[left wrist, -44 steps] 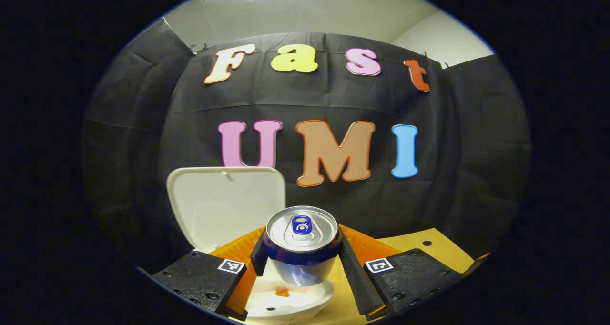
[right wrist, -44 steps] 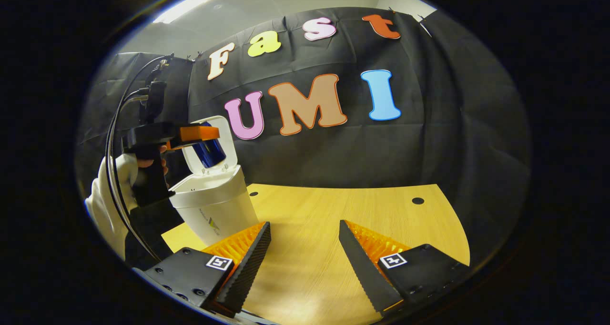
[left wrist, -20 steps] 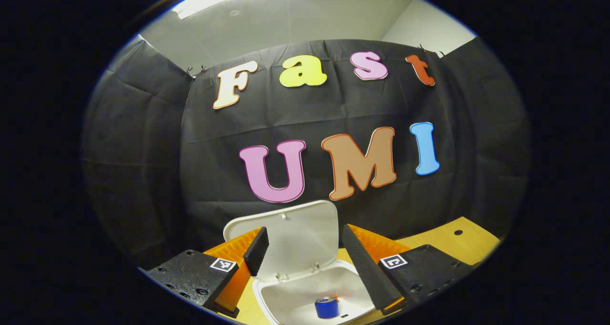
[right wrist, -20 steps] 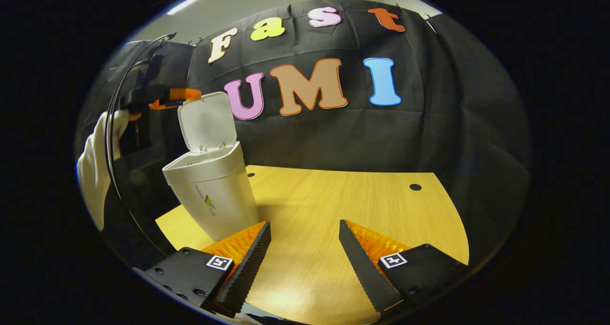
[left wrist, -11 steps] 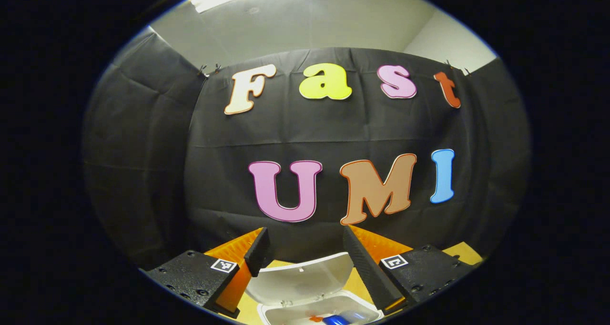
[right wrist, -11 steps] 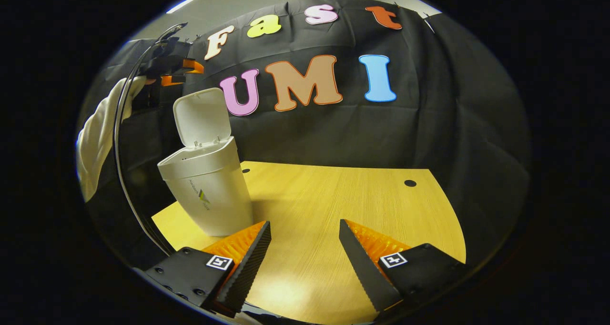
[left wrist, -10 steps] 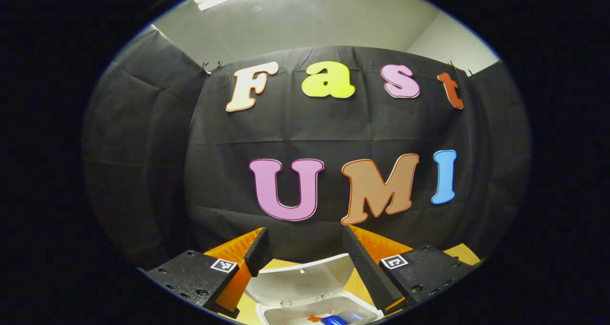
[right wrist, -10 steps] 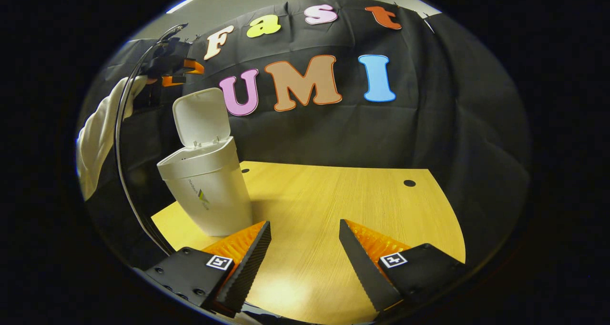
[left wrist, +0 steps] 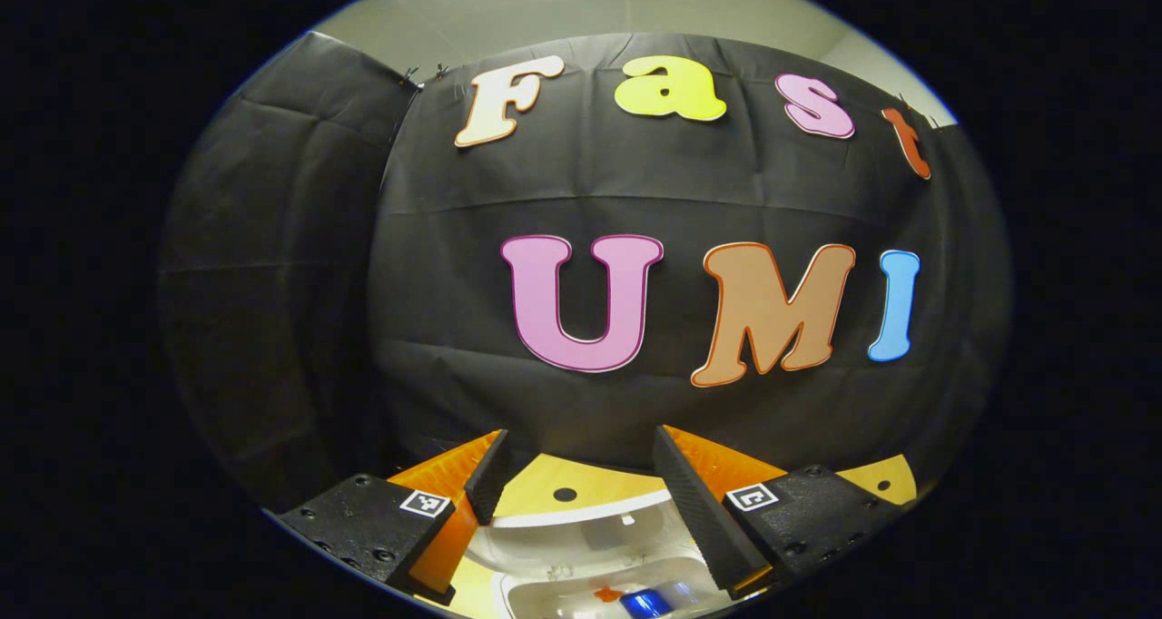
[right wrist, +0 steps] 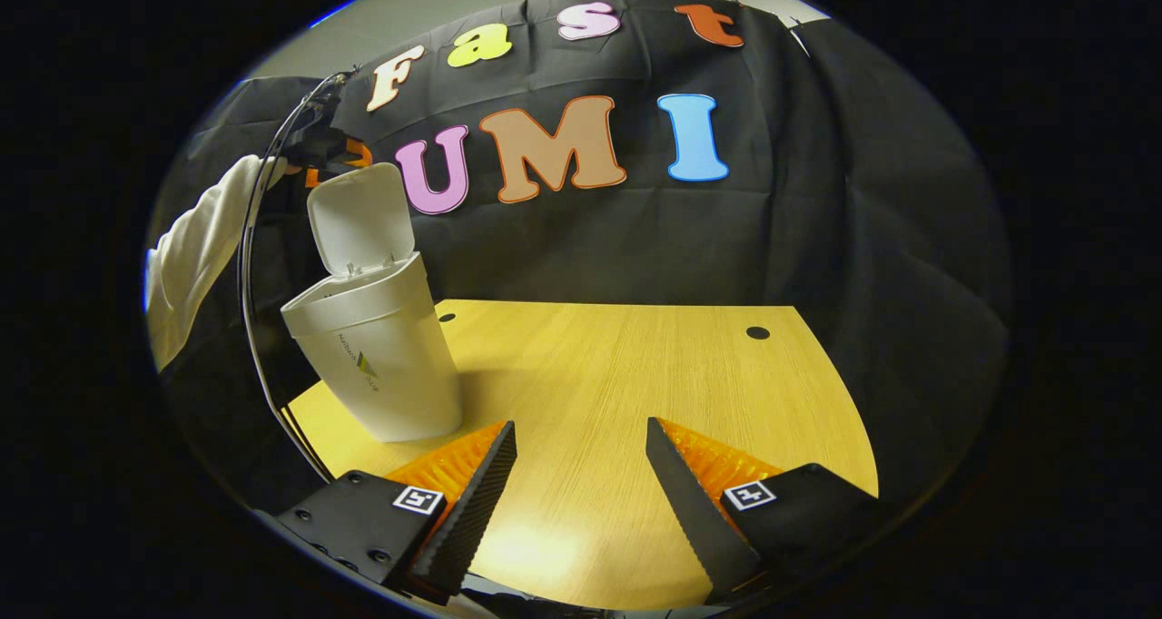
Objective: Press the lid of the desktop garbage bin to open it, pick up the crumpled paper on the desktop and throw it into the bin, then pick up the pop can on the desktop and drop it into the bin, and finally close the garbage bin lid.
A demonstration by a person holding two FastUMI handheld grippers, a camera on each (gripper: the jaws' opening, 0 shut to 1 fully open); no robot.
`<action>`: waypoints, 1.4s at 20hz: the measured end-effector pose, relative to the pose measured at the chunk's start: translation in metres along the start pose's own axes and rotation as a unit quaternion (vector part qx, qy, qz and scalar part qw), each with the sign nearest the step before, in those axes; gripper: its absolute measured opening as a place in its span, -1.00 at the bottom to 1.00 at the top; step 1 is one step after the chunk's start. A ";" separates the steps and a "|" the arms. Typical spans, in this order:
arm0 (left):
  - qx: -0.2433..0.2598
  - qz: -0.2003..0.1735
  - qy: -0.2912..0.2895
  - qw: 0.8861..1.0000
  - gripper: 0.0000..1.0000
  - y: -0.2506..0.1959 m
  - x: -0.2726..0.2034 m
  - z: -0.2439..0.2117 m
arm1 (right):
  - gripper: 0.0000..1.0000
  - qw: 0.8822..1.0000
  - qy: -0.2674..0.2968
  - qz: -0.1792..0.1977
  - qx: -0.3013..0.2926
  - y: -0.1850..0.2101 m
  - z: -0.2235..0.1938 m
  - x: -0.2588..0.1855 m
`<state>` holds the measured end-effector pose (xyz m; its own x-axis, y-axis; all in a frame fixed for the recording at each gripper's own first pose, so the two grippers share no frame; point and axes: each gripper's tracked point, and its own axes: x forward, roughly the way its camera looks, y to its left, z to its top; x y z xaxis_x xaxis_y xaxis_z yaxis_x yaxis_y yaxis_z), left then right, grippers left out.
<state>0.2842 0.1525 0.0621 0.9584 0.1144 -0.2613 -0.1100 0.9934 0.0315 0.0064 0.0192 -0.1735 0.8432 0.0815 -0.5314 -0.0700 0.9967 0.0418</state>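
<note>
The white desktop bin (right wrist: 372,365) stands at the table's left with its lid (right wrist: 359,215) raised. My left gripper (right wrist: 320,147) hovers just above the lid's top edge, held by a hand in a white sleeve (right wrist: 195,247). In the left gripper view this gripper (left wrist: 578,448) is open and holds nothing. Below it the lid (left wrist: 581,521) appears nearly edge-on over the bin's open mouth (left wrist: 554,596). The blue pop can (left wrist: 646,604) lies inside the bin beside a small orange scrap (left wrist: 606,592). My right gripper (right wrist: 579,437) is open above the bare tabletop, right of the bin.
The wooden table (right wrist: 635,374) has small round holes, one at the back right (right wrist: 757,333) and another behind the bin (left wrist: 565,494). Black cloth walls close in the back and sides. A cable (right wrist: 259,329) loops down from the left gripper beside the bin.
The left gripper let the can fall into the bin, then rose and moved forward over the lid's top edge. The right gripper stays open, its view drifted slightly.
</note>
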 end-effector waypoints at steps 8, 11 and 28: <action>0.020 -0.006 -0.052 0.998 0.87 -0.018 -0.050 -0.013 | 0.92 1.000 0.003 0.008 0.002 0.002 -0.003 0.002; 0.033 -0.008 -0.070 0.997 0.86 -0.028 -0.075 -0.031 | 0.92 1.000 0.008 0.014 -0.002 0.006 -0.005 0.006; 0.052 0.007 -0.042 0.998 0.84 -0.052 -0.111 -0.177 | 0.92 0.998 0.039 0.037 -0.024 0.019 -0.016 0.025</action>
<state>0.1368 0.0887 -0.0811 0.9763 0.1228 -0.1782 -0.0994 0.9859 0.1348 0.0177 0.0401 -0.1997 0.7909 0.1524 -0.5927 -0.1573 0.9866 0.0438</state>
